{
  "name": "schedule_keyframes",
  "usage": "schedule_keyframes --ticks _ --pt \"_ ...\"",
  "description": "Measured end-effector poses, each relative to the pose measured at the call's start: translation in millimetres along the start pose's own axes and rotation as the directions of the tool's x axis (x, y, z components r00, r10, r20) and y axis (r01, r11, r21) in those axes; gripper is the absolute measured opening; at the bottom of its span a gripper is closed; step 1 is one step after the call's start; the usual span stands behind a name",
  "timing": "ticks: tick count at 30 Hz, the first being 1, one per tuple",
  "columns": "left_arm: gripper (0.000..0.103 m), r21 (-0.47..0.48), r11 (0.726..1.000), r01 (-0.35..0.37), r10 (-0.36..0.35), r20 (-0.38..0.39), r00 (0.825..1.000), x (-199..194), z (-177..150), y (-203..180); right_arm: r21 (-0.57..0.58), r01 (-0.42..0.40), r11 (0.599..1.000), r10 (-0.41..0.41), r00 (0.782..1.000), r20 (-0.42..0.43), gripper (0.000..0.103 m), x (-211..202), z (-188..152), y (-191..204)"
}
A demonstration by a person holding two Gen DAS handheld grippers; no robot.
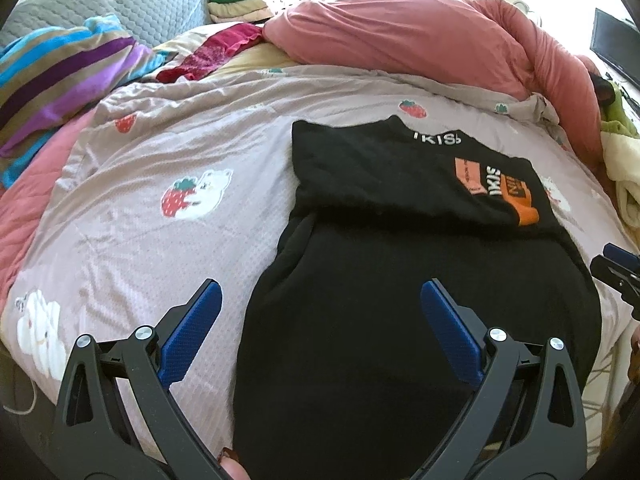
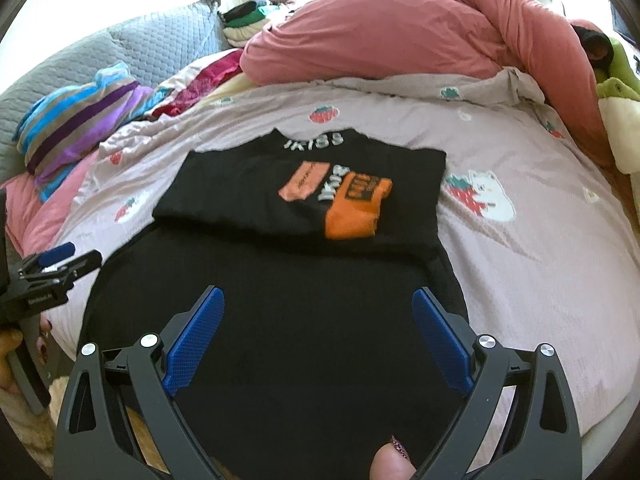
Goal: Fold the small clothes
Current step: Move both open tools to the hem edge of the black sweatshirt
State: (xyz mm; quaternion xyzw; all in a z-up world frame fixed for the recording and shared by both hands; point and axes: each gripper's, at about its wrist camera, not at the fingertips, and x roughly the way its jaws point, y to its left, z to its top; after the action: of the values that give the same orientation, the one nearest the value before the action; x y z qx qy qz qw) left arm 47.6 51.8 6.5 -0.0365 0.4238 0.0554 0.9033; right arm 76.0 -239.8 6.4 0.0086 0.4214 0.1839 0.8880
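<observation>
A small black garment (image 1: 400, 280) with an orange and pink print and white letters lies flat on the pink strawberry bedspread (image 1: 160, 160). Its far part is folded over. It also shows in the right wrist view (image 2: 280, 300). My left gripper (image 1: 320, 292) is open and empty, hovering over the garment's near left edge. My right gripper (image 2: 318, 300) is open and empty over the garment's near middle. The right gripper shows at the right edge of the left wrist view (image 1: 616, 268). The left gripper shows at the left of the right wrist view (image 2: 60, 260).
A bunched rose duvet (image 1: 420, 40) lies along the far side. A striped blanket (image 1: 68, 68) and a dark red cloth (image 1: 216, 52) lie at the far left. Folded clothes (image 1: 244, 0) are stacked behind. A green plush toy (image 2: 616, 84) sits at the right.
</observation>
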Motion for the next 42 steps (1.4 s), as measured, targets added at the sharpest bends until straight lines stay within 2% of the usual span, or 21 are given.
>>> schedule_keyframes --ticks 7,22,23,25,27,30,35,42 --pt "0.093 -0.032 0.999 -0.005 0.004 -0.034 0.999 -0.9 -22.8 17.4 0.016 0.027 1.000 -0.026 0.998 -0.049 0.094 -1.1 -23.6 -10.3" --pt "0.093 -0.151 0.987 0.049 -0.060 -0.071 0.996 -14.6 -62.6 54.7 0.026 0.048 0.999 -0.045 0.995 -0.088 0.094 -5.1 -47.3 -18.5" --pt "0.092 -0.157 0.986 0.058 -0.070 -0.069 0.995 -15.8 -64.0 56.2 0.025 0.049 0.998 -0.047 0.995 -0.089 0.094 -5.3 -48.0 -18.6" --pt "0.082 -0.191 0.976 0.101 -0.115 -0.063 0.991 -17.5 -67.6 60.8 0.023 0.052 0.998 -0.050 0.994 -0.093 0.094 -6.4 -50.4 -19.3" --pt "0.068 -0.221 0.967 0.130 -0.148 -0.066 0.987 -18.1 -72.6 65.2 0.026 0.055 0.998 -0.052 0.994 -0.094 0.094 -7.8 -52.9 -20.7" --pt "0.054 -0.214 0.966 0.143 -0.162 -0.078 0.984 -19.1 -79.2 65.2 0.033 0.065 0.997 -0.061 0.993 -0.102 0.094 -9.4 -57.5 -24.7" --pt "0.044 -0.213 0.963 0.166 -0.194 -0.116 0.974 -15.6 -92.6 66.1 0.030 0.085 0.996 -0.081 0.989 -0.122 0.094 -9.6 -64.8 -28.6" --pt "0.043 -0.221 0.956 0.192 -0.228 -0.151 0.962 -10.0 -109.0 65.0 0.053 0.090 0.995 -0.081 0.985 -0.153 0.094 -8.8 -78.6 -32.8"
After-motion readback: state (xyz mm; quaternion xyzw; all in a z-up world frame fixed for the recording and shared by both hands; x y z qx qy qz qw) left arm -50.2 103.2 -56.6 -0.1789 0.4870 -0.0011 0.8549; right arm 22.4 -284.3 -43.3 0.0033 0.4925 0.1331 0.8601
